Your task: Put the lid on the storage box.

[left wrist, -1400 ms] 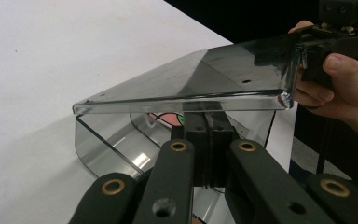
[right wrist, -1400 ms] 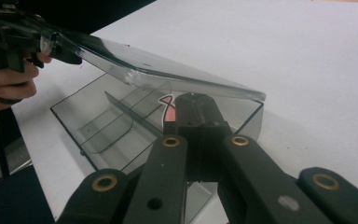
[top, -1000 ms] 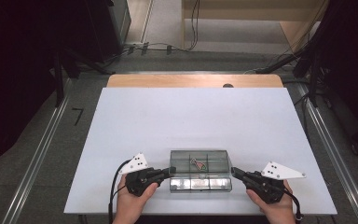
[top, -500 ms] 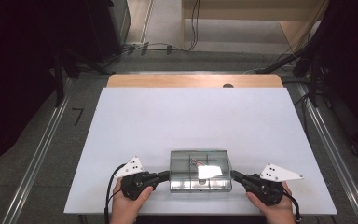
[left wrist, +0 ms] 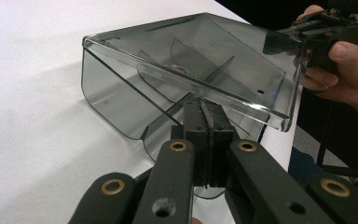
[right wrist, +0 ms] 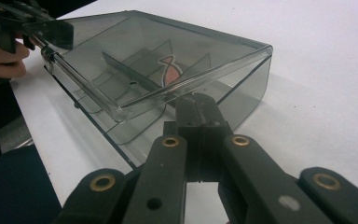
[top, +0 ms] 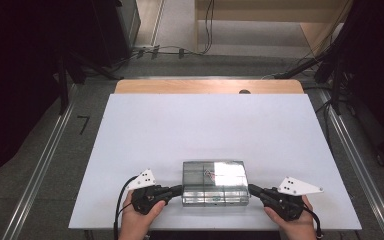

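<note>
I see the smoky clear box [top: 214, 182] at six o'clock on the white table [top: 210, 125], close to the near edge; its lid is lifted and tilted. My left gripper [top: 179, 189] sits at its nine o'clock end, my right gripper [top: 252, 189] at three o'clock, both with jaws pressed together under the lid's rim. From twelve o'clock outward the tabletop lies open. A small pinkish item [right wrist: 170, 70] lies inside a compartment.

My white surface [top: 200, 130] ends in a wooden strip [top: 205, 86]; beyond it, cables [top: 165, 50] cross the grey floor [top: 180, 67].
</note>
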`<state>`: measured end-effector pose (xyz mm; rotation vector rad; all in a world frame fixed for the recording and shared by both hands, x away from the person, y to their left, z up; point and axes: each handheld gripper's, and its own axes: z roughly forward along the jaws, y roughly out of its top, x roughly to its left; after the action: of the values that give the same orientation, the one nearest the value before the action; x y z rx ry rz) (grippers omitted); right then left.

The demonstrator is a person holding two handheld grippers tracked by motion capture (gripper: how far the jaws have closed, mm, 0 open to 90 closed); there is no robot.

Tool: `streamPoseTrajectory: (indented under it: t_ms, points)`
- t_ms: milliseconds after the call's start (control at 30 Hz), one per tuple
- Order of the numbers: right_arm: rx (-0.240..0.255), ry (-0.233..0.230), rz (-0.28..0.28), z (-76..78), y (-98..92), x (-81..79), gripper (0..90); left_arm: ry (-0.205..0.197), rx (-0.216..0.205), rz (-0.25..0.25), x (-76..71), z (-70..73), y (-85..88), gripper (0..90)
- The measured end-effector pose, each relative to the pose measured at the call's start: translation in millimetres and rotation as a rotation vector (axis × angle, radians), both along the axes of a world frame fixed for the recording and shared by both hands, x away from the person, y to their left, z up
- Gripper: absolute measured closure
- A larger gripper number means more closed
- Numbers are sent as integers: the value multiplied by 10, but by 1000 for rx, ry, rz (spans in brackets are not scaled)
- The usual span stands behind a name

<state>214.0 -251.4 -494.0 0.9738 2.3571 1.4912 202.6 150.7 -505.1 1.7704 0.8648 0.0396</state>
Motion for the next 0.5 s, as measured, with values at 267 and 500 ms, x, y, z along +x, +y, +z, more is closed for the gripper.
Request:
streamPoseTrajectory:
  t_ms: [267,500]
  points:
    - [5,-6,-11,10,-76,-24,873,-9,23,-21,-1,30,24,897]
    - [7,-5,-15,36,-111,-9,848,-25,-3,-20,-4,87,143,893]
